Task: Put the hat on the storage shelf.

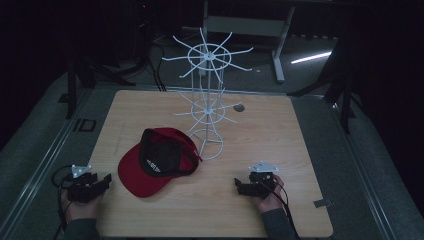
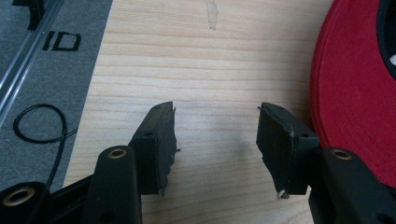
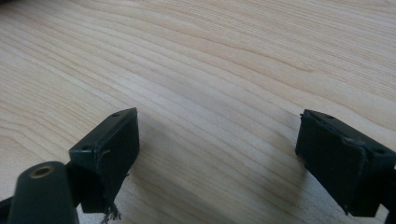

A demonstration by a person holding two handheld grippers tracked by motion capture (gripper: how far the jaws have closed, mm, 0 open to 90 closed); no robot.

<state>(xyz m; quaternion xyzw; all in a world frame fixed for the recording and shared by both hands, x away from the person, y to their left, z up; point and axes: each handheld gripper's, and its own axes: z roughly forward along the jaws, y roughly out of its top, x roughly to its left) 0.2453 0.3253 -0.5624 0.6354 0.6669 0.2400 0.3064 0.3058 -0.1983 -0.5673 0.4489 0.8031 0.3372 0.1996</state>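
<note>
A red cap [image 1: 156, 165] with a black inside lies upside down on the wooden table [image 1: 260, 135], brim toward the near edge; its red brim [image 2: 355, 93] also fills the right of the left gripper view. Just behind the cap stands a white wire rack [image 1: 207, 95] with two tiers of spokes. My left gripper [image 1: 102, 181] rests at the table's near left edge, a short way left of the cap's brim, open and empty [image 2: 215, 140]. My right gripper [image 1: 241, 186] sits near the front edge, right of the cap, also open over bare wood [image 3: 219, 144].
Grey padded flooring [image 1: 45, 145] surrounds the table, with a metal rail and an "ID" mark [image 2: 60, 42] at the left. A black cable loop [image 2: 39, 123] lies on the grey surface. Dark stands and a desk frame [image 1: 280, 45] are behind.
</note>
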